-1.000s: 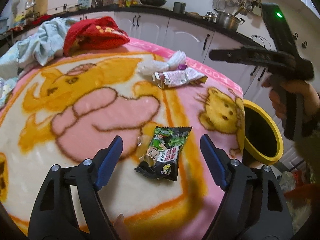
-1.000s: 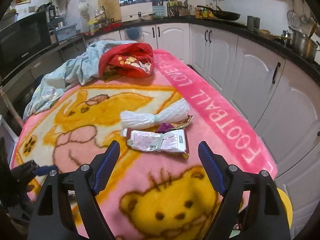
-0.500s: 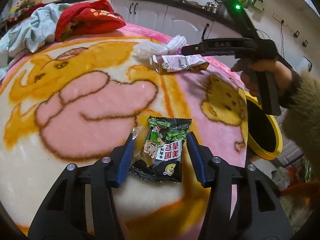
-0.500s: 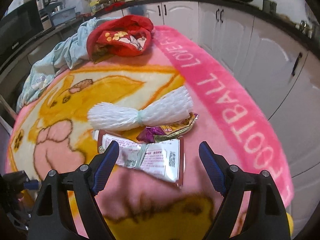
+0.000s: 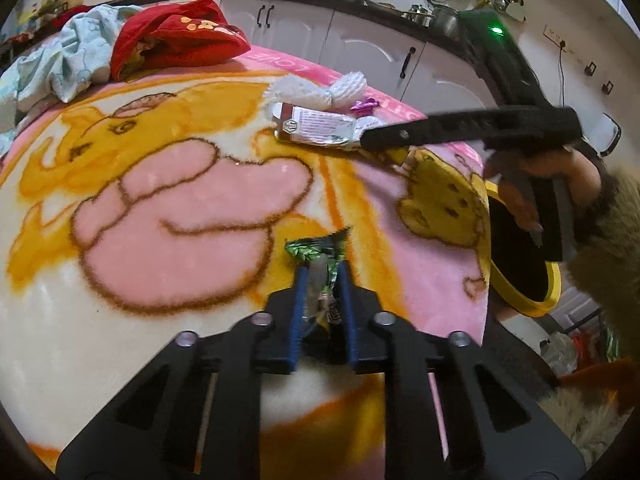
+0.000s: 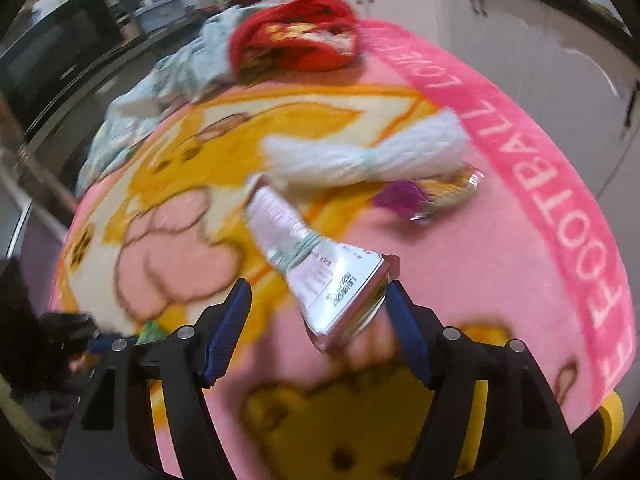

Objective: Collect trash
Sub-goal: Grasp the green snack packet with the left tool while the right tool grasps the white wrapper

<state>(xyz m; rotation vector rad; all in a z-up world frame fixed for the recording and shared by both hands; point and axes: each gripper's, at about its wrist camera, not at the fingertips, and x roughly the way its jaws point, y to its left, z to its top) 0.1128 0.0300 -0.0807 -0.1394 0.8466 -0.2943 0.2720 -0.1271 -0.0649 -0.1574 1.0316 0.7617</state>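
My left gripper [image 5: 322, 276] is shut on a green and black snack wrapper [image 5: 318, 254], which sticks out crumpled between the blue pads just above the blanket. My right gripper [image 6: 318, 296] is open around the near end of a silver and white wrapper [image 6: 320, 264]; its right pad touches the wrapper's edge. The same wrapper shows in the left wrist view [image 5: 316, 126] under the right gripper [image 5: 372, 142]. A white foam net [image 6: 368, 152] and a purple and gold candy wrapper [image 6: 432, 196] lie just beyond it.
A pink and yellow cartoon blanket [image 5: 160, 200] covers the table. Red [image 5: 172, 36] and pale blue [image 5: 64, 56] clothes are heaped at its far end. A yellow-rimmed bin [image 5: 520, 256] stands below the table's right edge. White cabinets [image 5: 360, 56] lie behind.
My left gripper has closed on the green snack wrapper and crumpled it. My right gripper has moved down and forward onto the silver wrapper, narrowing around its near end.
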